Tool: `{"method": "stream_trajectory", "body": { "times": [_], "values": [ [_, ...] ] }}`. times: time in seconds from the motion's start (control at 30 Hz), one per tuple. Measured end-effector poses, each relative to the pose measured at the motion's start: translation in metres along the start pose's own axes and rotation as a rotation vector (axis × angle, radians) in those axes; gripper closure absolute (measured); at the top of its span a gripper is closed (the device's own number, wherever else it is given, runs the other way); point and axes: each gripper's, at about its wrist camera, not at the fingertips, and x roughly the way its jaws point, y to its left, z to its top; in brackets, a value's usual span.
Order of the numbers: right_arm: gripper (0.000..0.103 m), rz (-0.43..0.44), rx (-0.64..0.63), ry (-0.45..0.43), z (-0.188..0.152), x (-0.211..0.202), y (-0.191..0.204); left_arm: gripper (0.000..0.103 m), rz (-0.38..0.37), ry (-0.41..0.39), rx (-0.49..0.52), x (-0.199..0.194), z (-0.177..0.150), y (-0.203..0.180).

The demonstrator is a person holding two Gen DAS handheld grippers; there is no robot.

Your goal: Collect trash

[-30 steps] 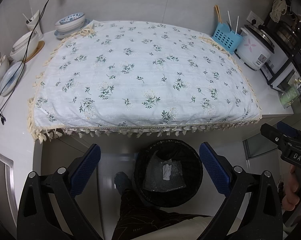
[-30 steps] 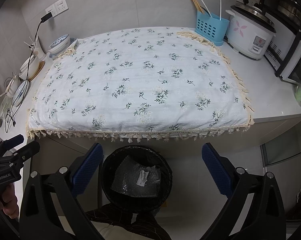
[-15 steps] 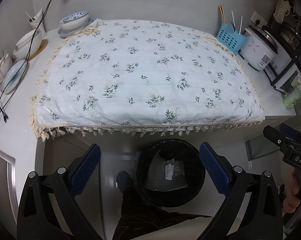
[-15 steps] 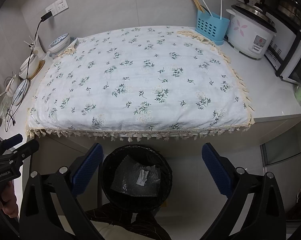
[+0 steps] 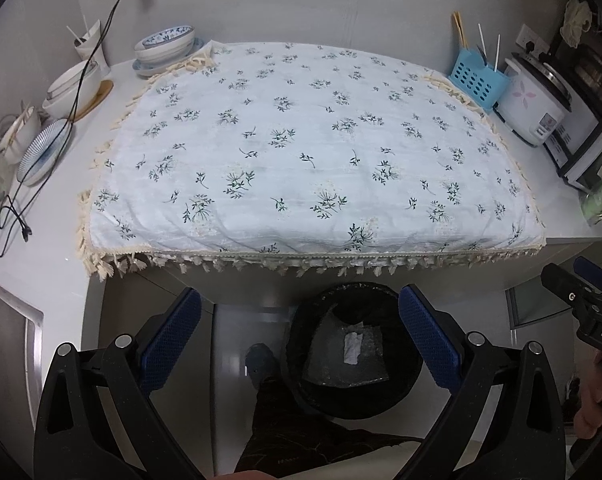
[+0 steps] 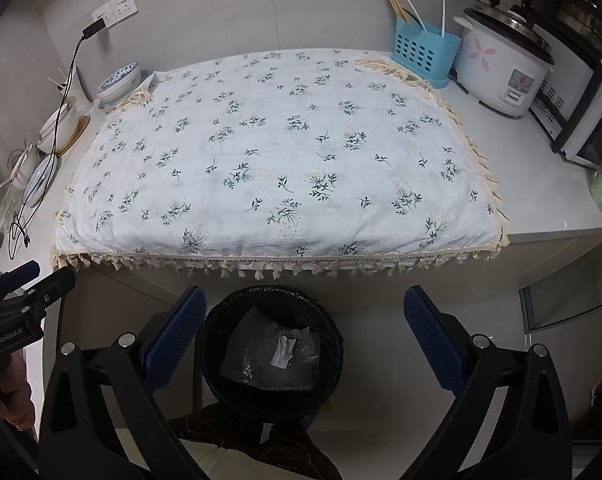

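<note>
Trash (image 5: 352,349) lies in the bin (image 5: 301,360); both grippers' fingers (image 5: 169,336) spread wide, empty.

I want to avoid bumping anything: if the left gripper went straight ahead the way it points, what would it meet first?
Probably the floral tablecloth on the counter. The open left gripper holds nothing; the trash bin sits lower, between its fingers in view. Depth is unclear.

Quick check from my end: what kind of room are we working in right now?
Most likely a home kitchen. A rice cooker and a blue utensil holder with chopsticks stand on the white counter, stacked bowls sit at the far left, and a black trash bin stands on the floor below.
</note>
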Motion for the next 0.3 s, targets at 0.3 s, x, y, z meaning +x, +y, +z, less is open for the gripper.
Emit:
{"method": "stream_trajectory", "body": {
  "times": [0.3],
  "values": [
    [0.008, 0.004, 0.005, -0.001, 0.0011, -0.0009, -0.004, 0.006, -0.023, 0.007, 0.018, 0.0005, 0.0022, -0.0034]
  ]
}}
